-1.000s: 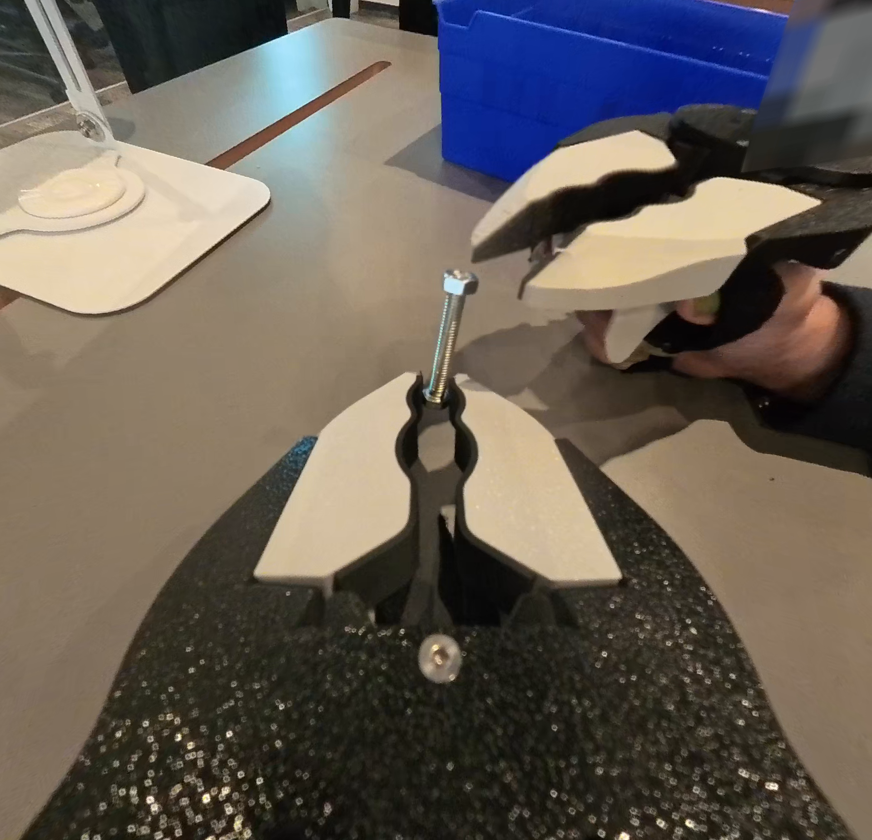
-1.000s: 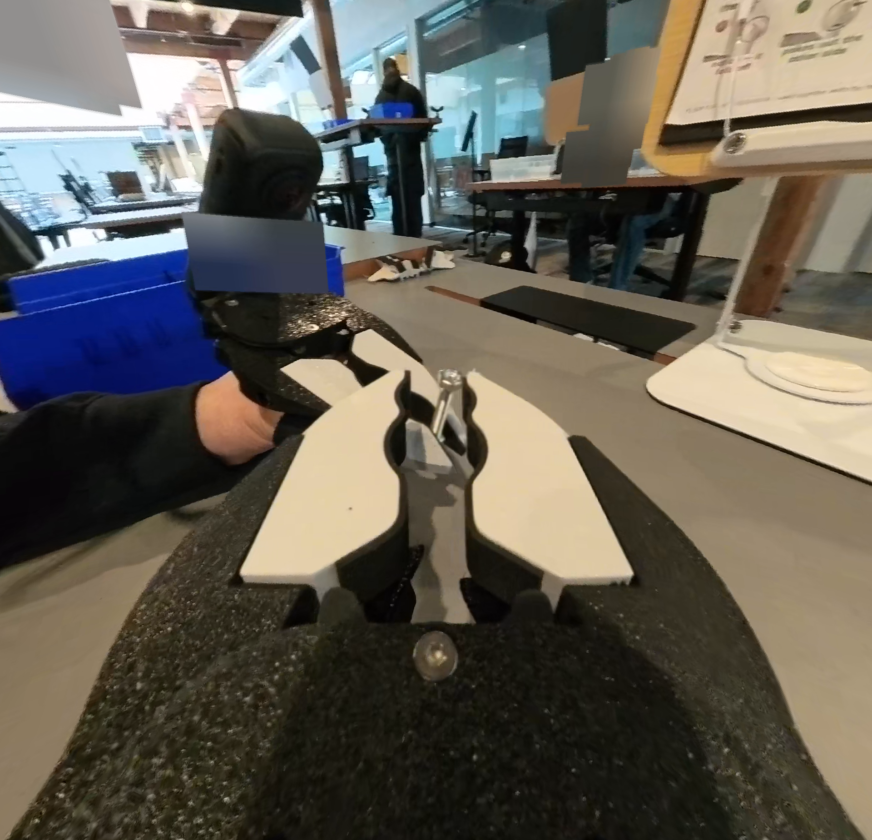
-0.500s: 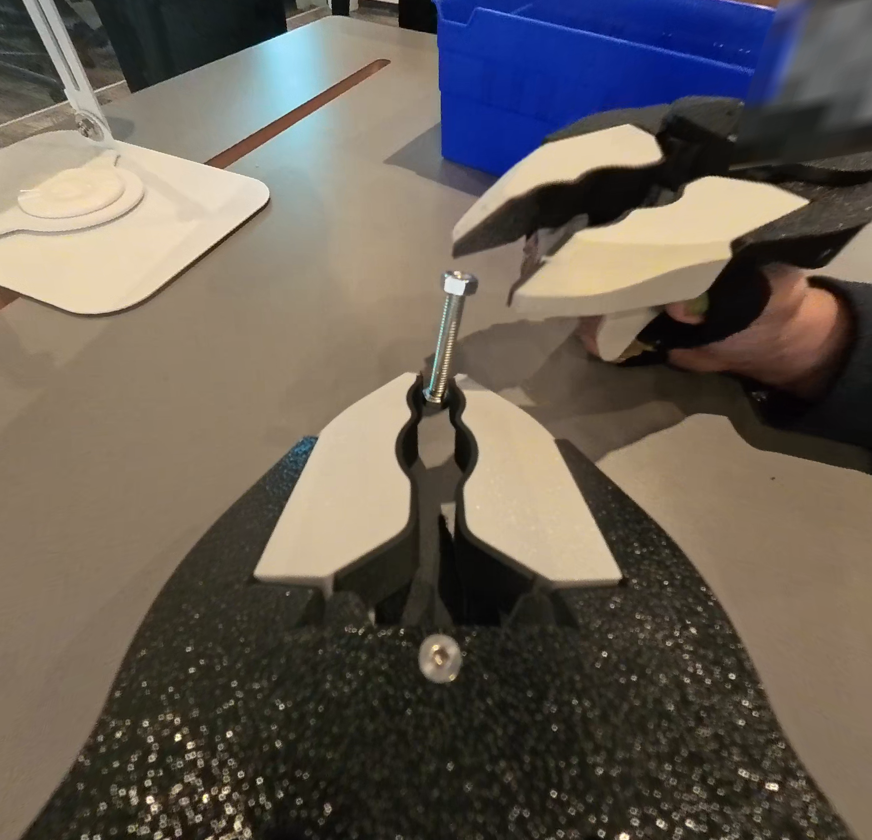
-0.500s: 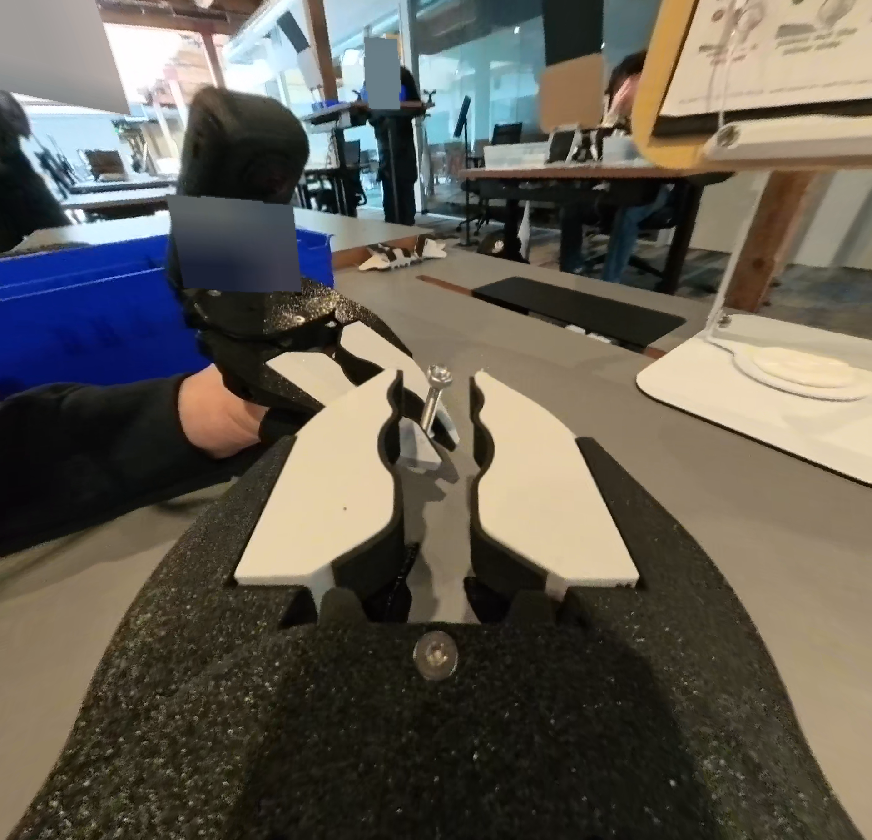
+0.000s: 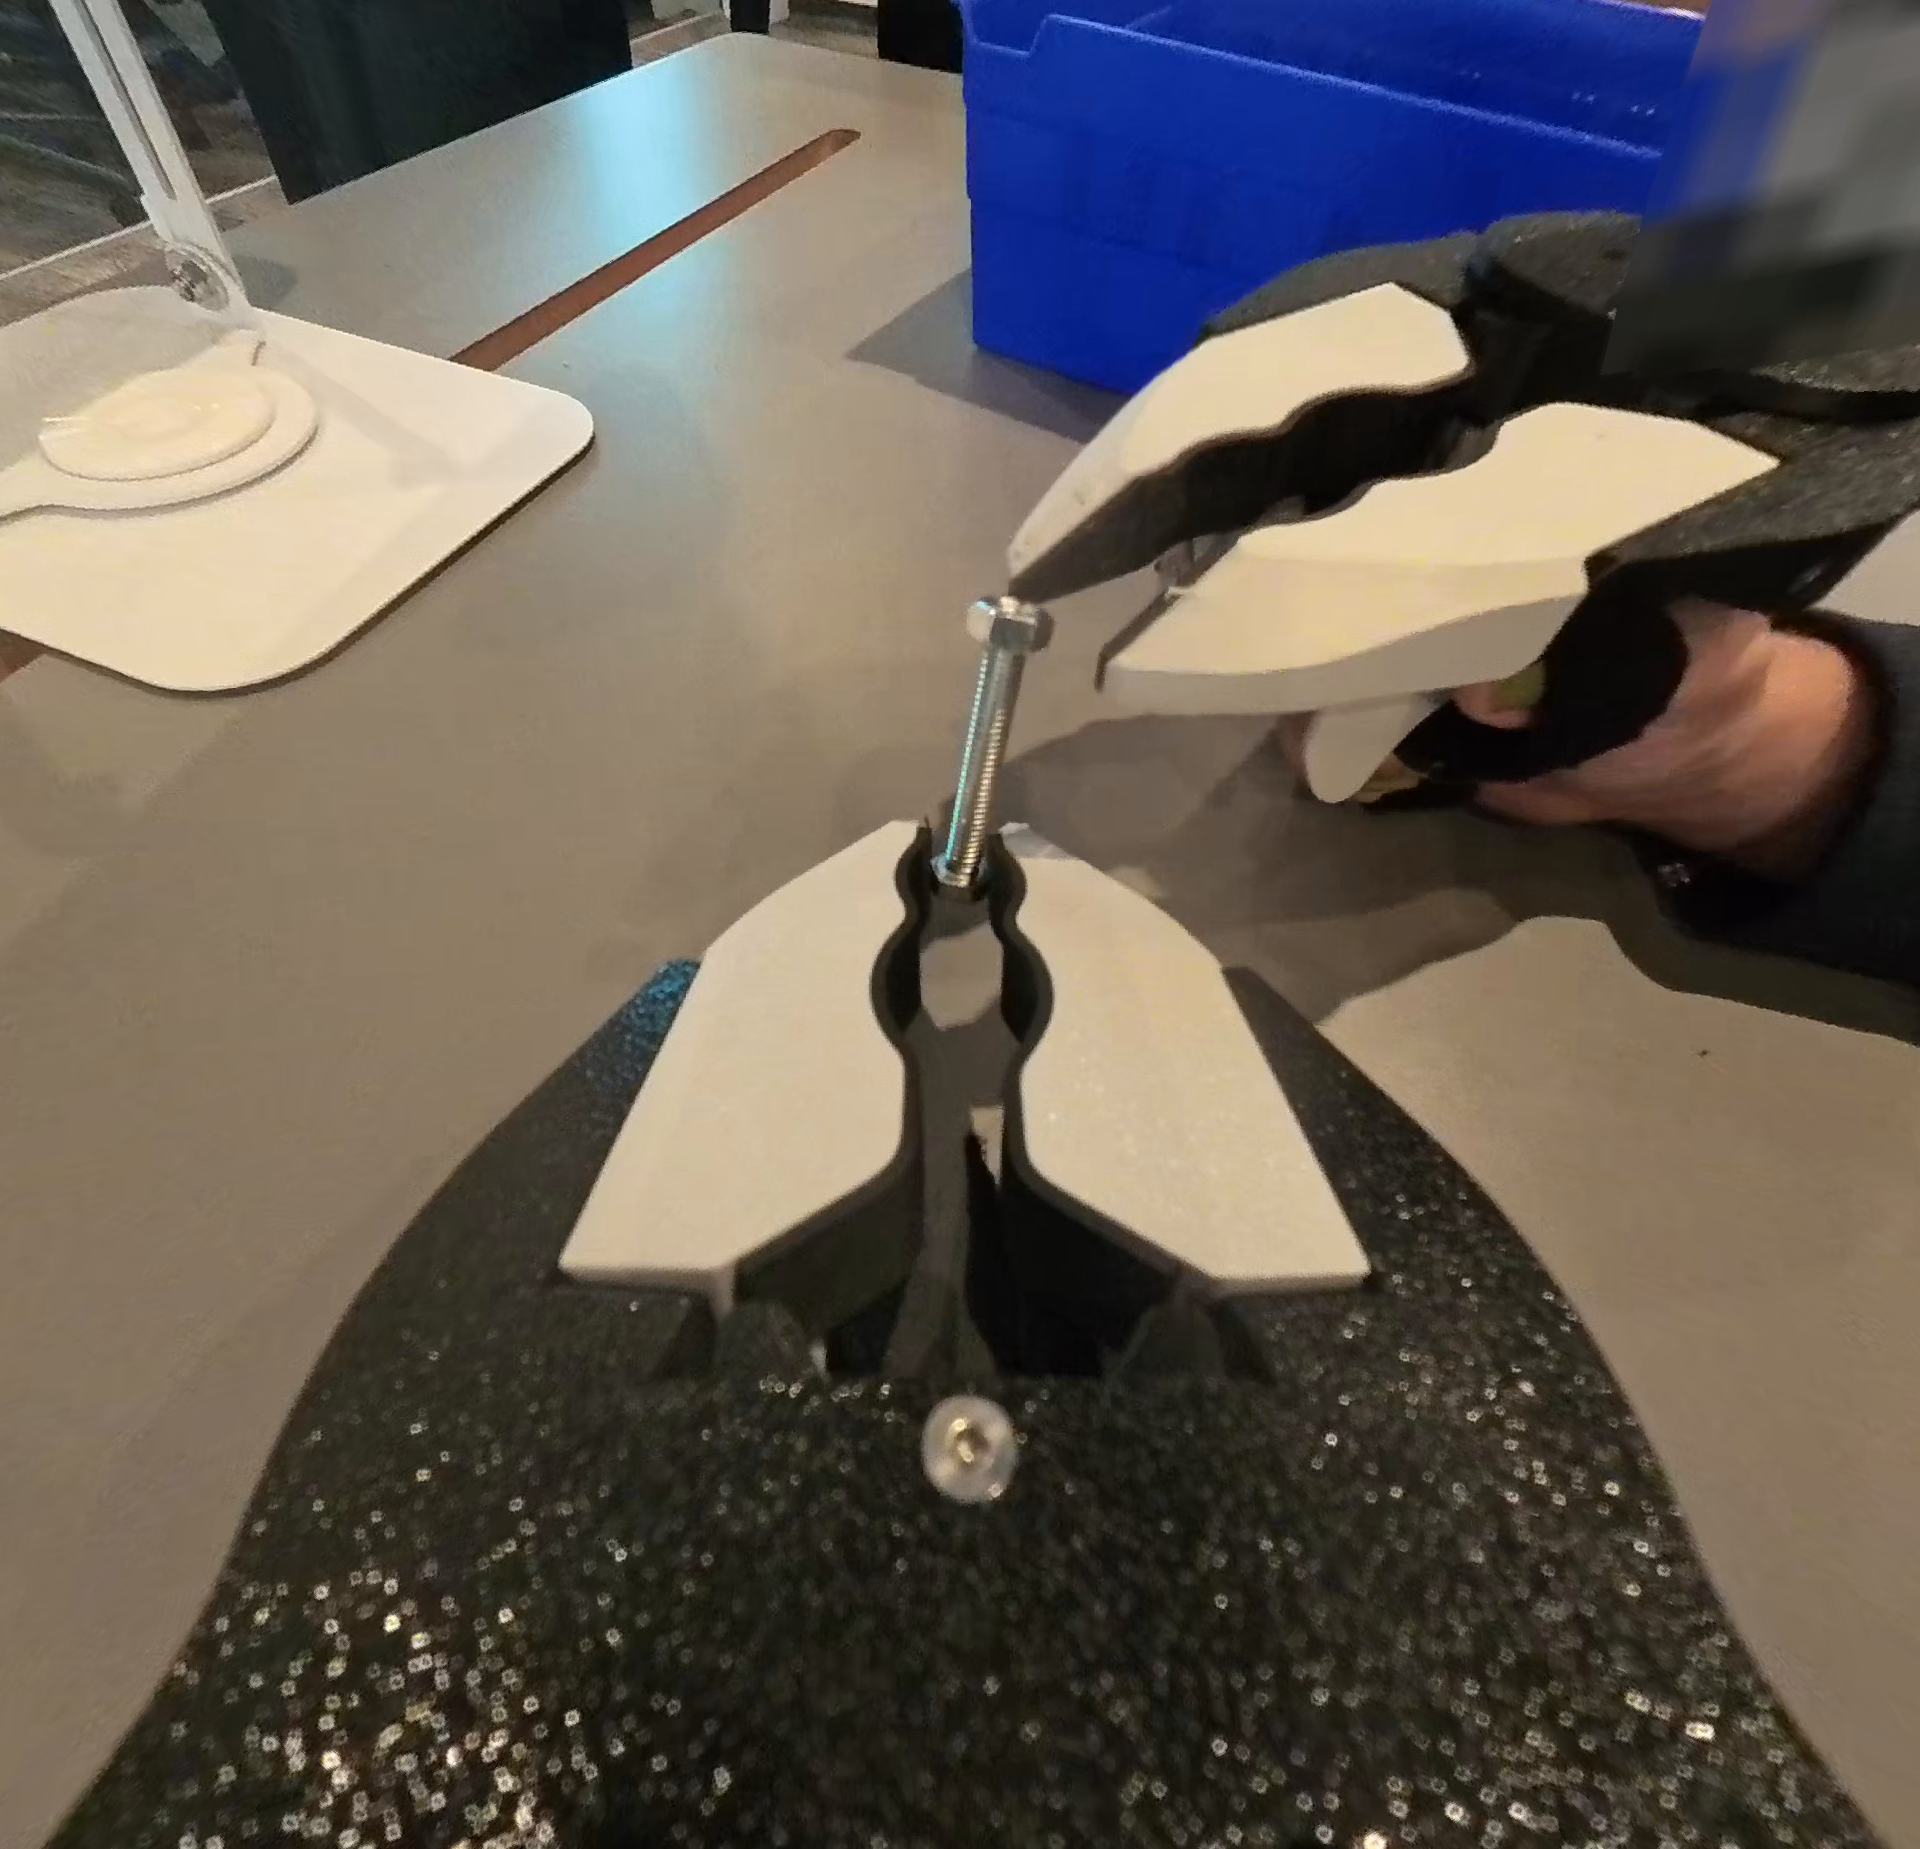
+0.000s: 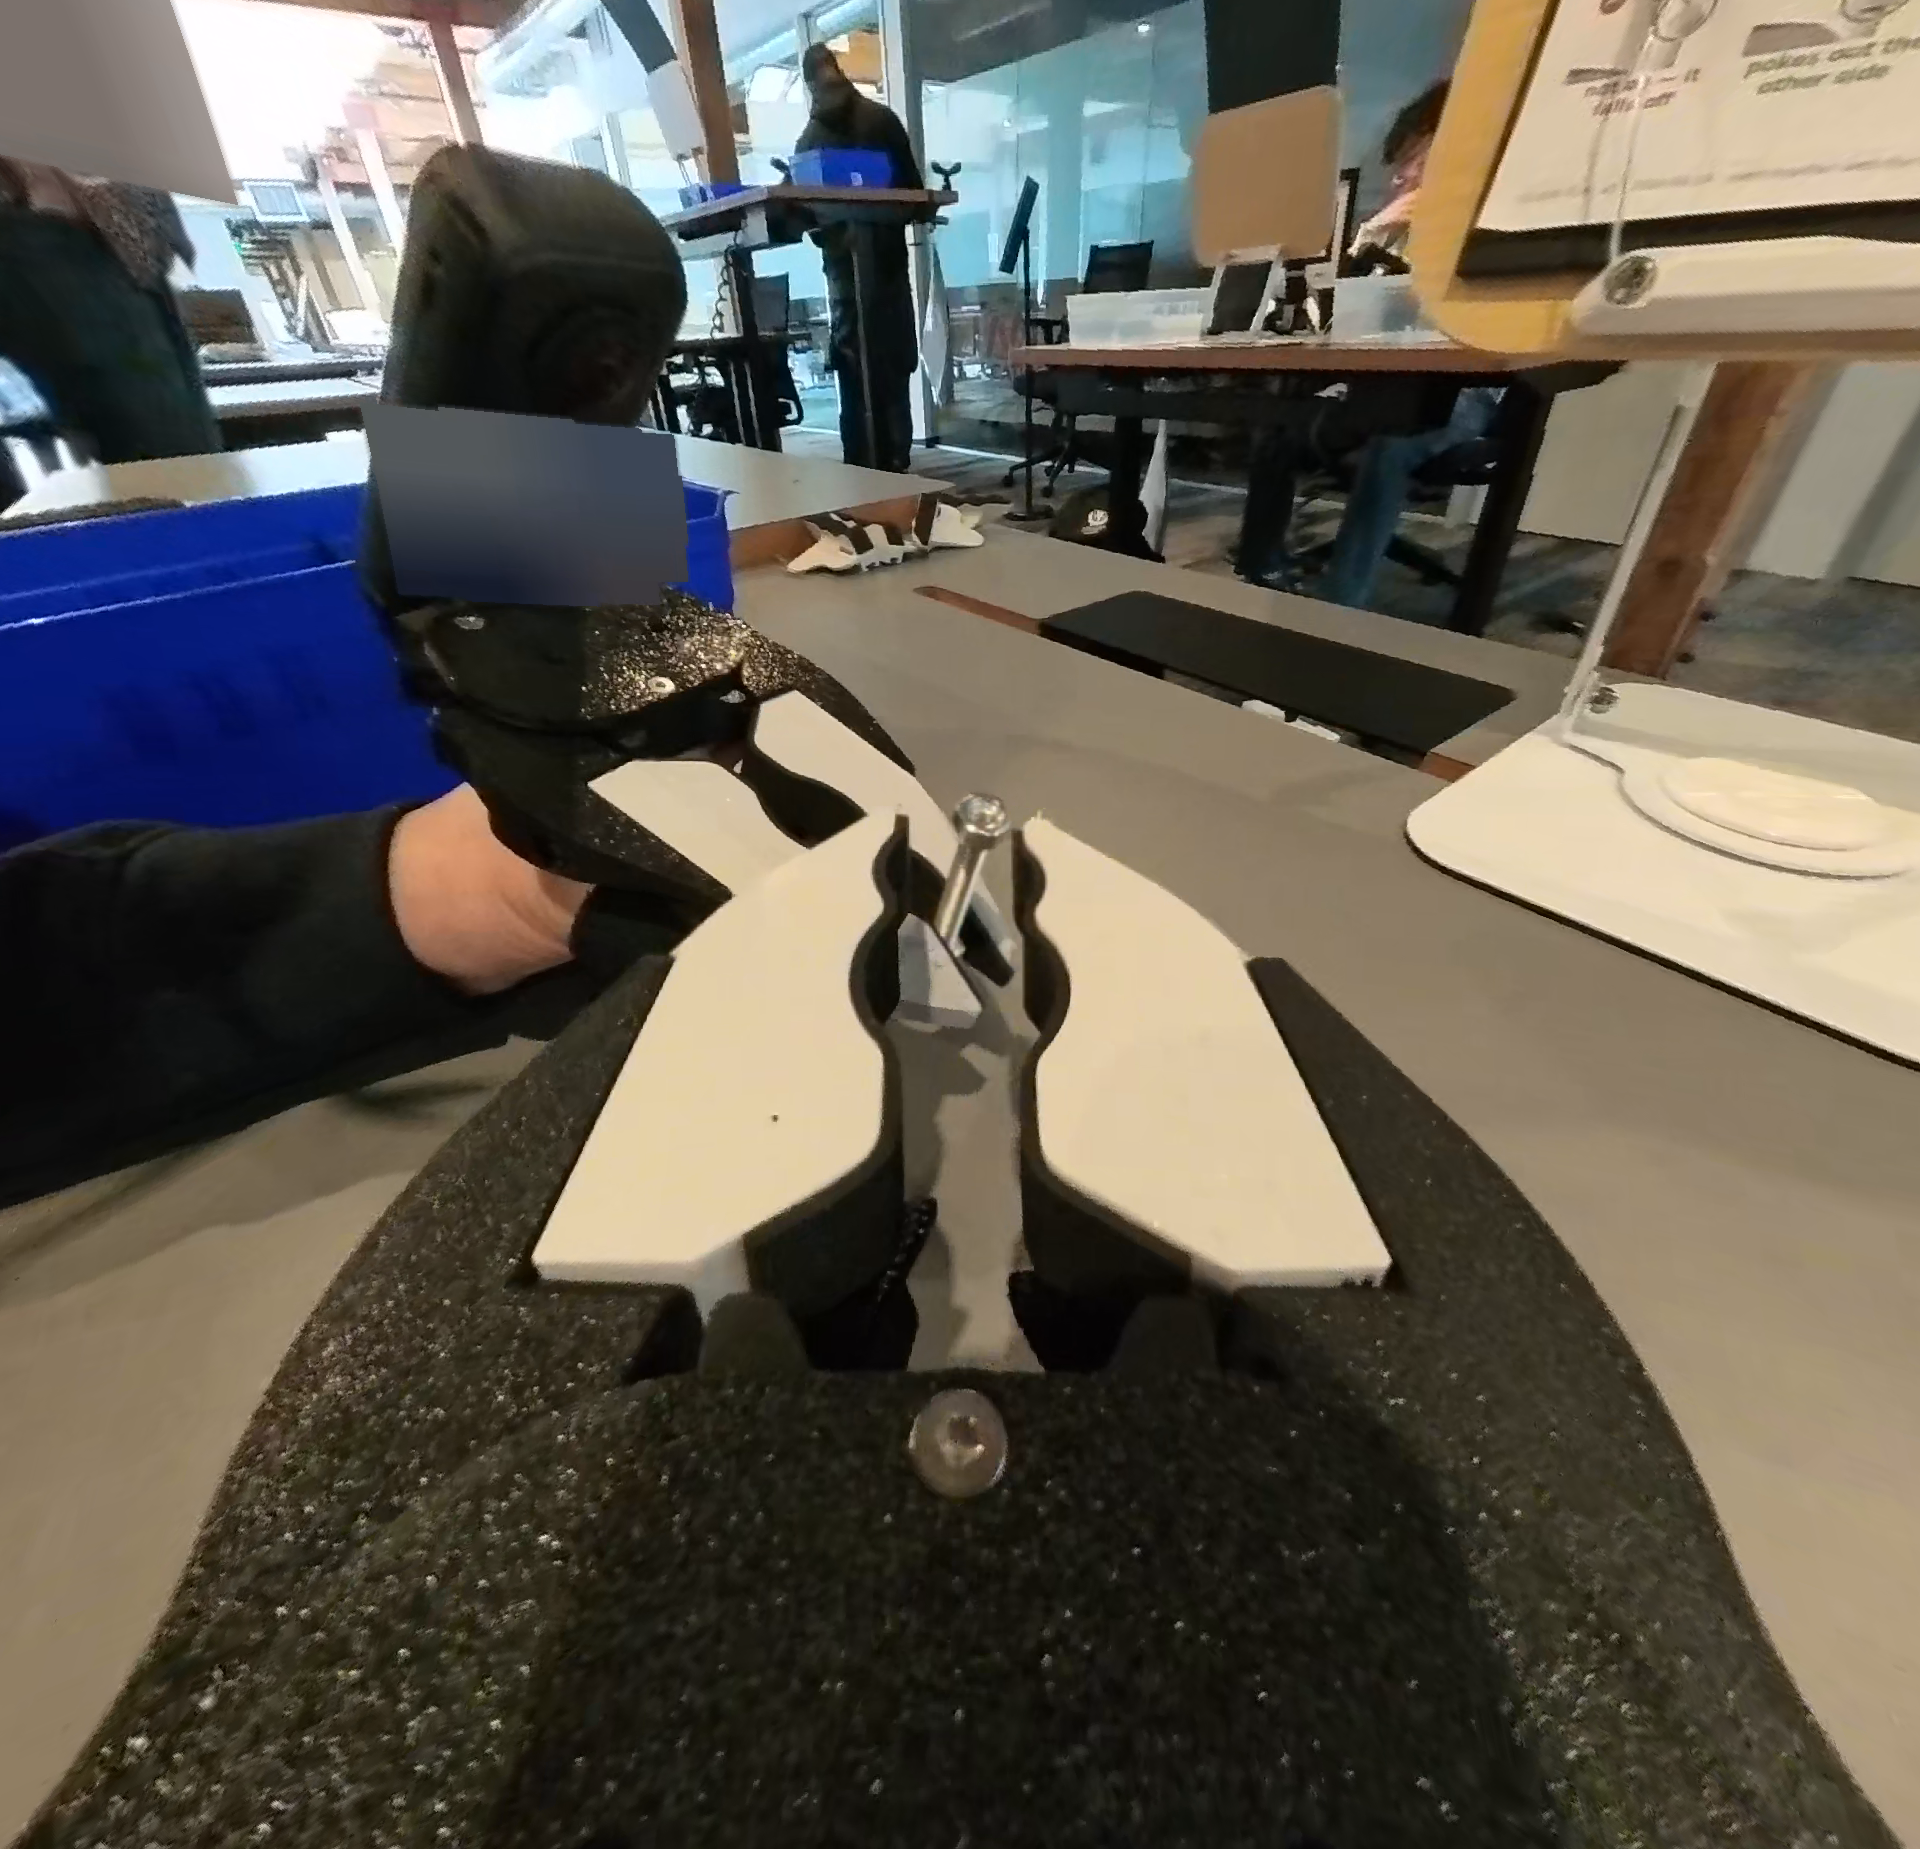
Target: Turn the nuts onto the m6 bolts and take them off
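Your left gripper [image 5: 961, 854] is pinching the threaded end of the silver hex-head M6 bolt [image 5: 987, 729], head up and tilted, above the grey table [image 5: 520, 760]. Your right gripper [image 6: 961, 843] is spread, fingertips flanking the bolt head. No nut visible on the shank. Looks like a regrip or handover: next, close squarely on the head without knocking the bolt loose.

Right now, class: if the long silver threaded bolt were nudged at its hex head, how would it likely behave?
The long silver threaded bolt looks rigid steel, so it probably won't bend. The left gripper pinches only its lower end, so it might pivot. Laid on the grey table, its round shank would probably roll.
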